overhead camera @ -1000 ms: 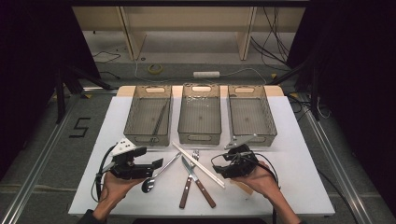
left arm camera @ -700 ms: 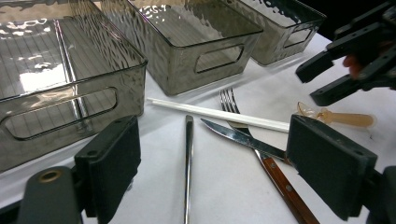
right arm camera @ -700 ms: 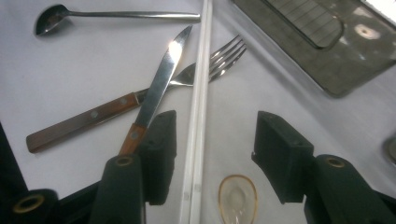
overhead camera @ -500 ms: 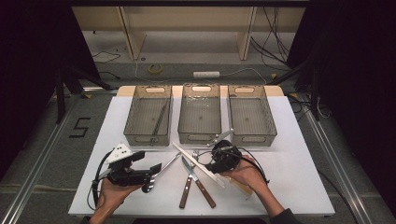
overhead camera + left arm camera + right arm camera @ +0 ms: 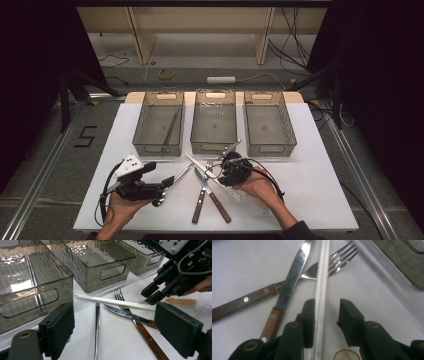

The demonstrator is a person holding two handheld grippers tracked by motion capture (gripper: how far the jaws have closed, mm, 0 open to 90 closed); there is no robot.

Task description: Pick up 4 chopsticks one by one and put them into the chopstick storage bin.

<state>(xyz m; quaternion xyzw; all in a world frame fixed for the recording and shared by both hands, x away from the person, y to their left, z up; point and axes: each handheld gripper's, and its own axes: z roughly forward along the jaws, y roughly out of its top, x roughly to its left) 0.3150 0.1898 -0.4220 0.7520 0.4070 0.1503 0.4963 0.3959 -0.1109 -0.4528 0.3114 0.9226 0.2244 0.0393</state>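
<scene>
- The right gripper (image 5: 325, 323) is down low over the pile of cutlery near the middle of the worktop (image 5: 310, 200), jaws apart with a pair of white chopsticks (image 5: 322, 285) running between them; nothing is clamped yet. Judging by that straddle, it is lined up to pinch the chopsticks.
- The left gripper (image 5: 167, 181) sits toward the near left of the worktop, jaws wide apart and empty, aimed along a slim metal handle (image 5: 97, 327) that lies on the surface between its pads. It looks set for that piece, or simply waiting.
- A fork (image 5: 337, 261) and a knife (image 5: 292, 277), both with riveted wooden handles, cross each other under and beside the chopsticks, so any lift of the sticks could drag them.
- A pale amber handle (image 5: 181, 302) lies just beyond the right gripper in the left gripper view; what utensil it belongs to I cannot tell.
- Three smoky clear bins stand in a row along the far edge: the left bin (image 5: 145, 135) already holds a long thin utensil, while the middle bin (image 5: 200, 130) and right bin (image 5: 285, 125) look empty. That suggests sorting by type.
- The worktop is plain white and matte. Around it are dark curtains, a grey floor with cables, a power strip and a taped "5".
</scene>
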